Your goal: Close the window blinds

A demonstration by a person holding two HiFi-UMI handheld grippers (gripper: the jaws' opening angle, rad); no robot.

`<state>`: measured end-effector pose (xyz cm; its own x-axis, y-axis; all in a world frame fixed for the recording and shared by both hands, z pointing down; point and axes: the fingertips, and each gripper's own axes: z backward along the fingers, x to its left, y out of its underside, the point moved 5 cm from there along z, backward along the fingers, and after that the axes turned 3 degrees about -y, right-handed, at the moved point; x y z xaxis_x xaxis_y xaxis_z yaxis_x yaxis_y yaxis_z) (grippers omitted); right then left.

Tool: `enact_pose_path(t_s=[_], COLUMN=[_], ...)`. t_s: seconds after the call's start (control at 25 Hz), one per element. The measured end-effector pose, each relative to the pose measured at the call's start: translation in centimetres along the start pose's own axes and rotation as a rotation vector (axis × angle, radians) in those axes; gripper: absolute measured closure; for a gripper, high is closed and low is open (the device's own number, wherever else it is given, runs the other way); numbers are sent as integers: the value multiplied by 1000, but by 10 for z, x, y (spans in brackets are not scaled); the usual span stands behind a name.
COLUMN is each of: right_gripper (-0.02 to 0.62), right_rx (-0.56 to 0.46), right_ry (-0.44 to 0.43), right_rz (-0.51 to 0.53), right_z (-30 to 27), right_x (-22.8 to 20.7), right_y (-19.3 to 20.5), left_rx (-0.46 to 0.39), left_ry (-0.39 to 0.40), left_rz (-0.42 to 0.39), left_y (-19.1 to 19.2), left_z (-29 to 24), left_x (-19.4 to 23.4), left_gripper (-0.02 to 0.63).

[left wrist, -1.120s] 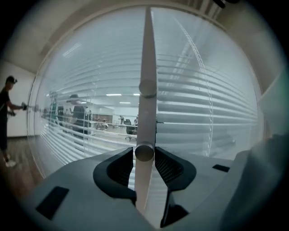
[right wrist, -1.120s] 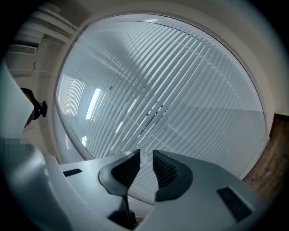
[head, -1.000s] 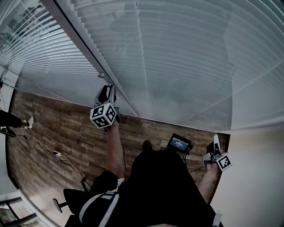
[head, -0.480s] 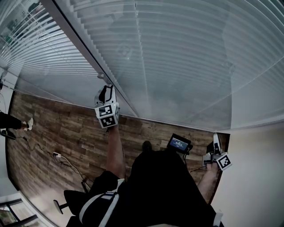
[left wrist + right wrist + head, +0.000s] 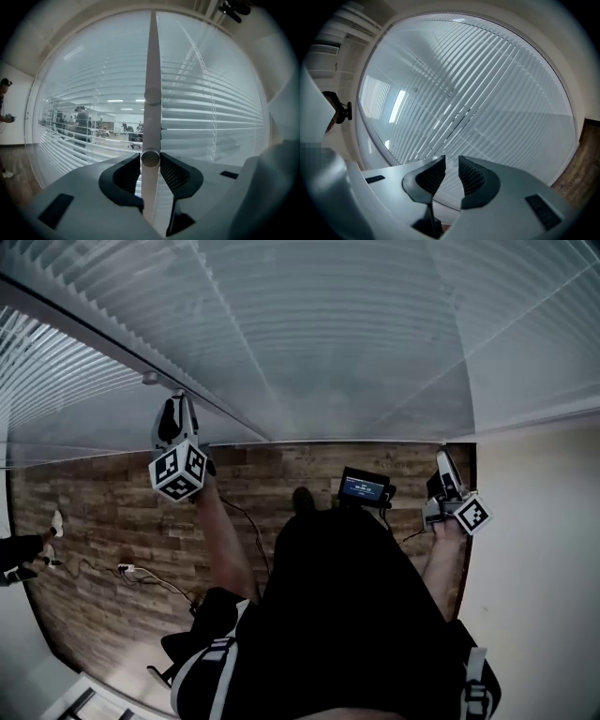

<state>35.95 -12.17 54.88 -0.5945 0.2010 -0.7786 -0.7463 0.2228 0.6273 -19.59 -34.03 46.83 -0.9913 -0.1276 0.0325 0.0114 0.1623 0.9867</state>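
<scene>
Blinds hang before us, slats partly open. Our left gripper clamps the tilt wand, so we want steady twisting, no tugging. Our right gripper idles, jaws apart, empty.

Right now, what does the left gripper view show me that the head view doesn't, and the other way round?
Only the left gripper view: the left gripper has its jaws closed on a pale wand, with a lit room with people beyond.

Only the head view: the right gripper held off to the side and gripping nothing, the wood floor, and a small screen device near the person's body.

Both: the window blinds, with the left gripper raised in front of them.
</scene>
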Motion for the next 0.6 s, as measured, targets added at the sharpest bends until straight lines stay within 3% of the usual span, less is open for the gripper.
enact_pose_path(t_s=[0.16, 0.4, 0.6], right_gripper=[503, 503, 503], right_rx=[4, -5, 7], right_ry=[49, 91, 160], right_rz=[-9, 18, -14], right_z=[17, 55, 56], right_x=[16, 95, 80], right_y=[12, 13, 17], left_rx=[-20, -38, 34], left_ry=[37, 128, 211], left_rz=[52, 128, 154], left_y=[1, -24, 7], left_z=[24, 90, 66], left_x=[5, 14, -12], left_gripper=[468, 468, 468])
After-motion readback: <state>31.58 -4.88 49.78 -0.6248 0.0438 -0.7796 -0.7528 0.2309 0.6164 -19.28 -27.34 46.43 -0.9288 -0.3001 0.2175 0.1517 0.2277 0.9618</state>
